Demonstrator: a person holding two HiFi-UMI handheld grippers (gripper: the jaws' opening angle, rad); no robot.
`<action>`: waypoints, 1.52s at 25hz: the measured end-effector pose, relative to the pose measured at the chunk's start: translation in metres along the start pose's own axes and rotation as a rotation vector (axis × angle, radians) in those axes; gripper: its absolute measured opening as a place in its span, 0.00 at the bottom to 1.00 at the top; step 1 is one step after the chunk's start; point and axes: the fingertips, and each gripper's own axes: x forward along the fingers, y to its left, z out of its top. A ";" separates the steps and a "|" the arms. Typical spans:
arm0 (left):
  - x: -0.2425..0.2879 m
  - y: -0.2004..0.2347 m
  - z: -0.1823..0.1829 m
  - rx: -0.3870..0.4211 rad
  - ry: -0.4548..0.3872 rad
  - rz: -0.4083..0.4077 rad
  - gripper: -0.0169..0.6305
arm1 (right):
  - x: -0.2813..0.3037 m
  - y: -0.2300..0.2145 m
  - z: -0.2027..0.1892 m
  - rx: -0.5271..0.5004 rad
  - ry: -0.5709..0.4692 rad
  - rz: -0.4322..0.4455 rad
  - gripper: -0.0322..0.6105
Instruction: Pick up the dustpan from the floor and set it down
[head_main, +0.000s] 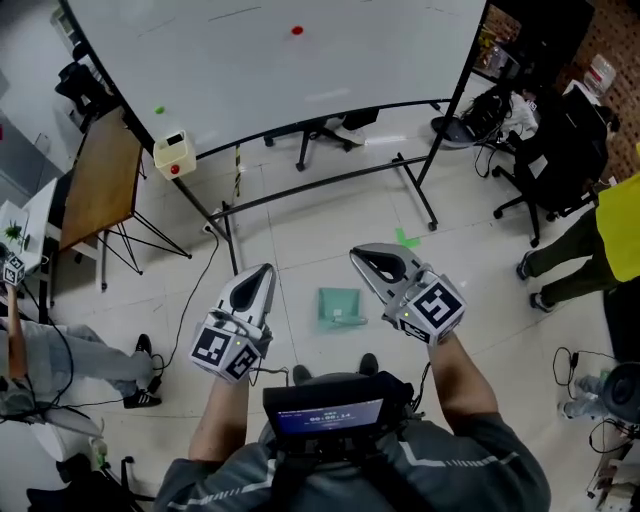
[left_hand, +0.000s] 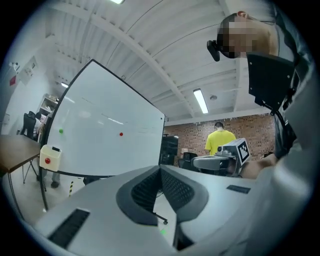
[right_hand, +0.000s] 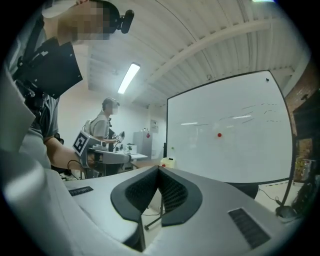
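The green dustpan (head_main: 340, 306) lies flat on the pale floor (head_main: 330, 228), in the middle of the head view. In that picture it sits between the two grippers, a bit lower than their tips. Neither one touches it. From up here it looks almost square, so I cannot tell which way its handle points. There is a pale patch near its lower edge, but I cannot tell what it is.

A small yellow box (head_main: 174, 153) with a red spot sits at the bottom edge of the whiteboard (head_main: 280, 60), in the upper left. What is inside it is hidden.

The left gripper (head_main: 266, 270) has its jaws pressed together with nothing between them. The right gripper (head_main: 356, 253) is the same.
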 end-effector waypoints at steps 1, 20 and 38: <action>0.000 -0.008 0.006 -0.004 -0.003 -0.008 0.06 | -0.006 0.000 0.006 0.002 0.001 -0.005 0.08; -0.003 -0.086 0.050 0.031 -0.020 0.098 0.06 | -0.077 0.018 0.043 -0.089 0.055 0.007 0.08; -0.320 -0.216 0.040 0.000 -0.080 0.177 0.06 | -0.159 0.276 0.045 0.018 0.037 -0.020 0.08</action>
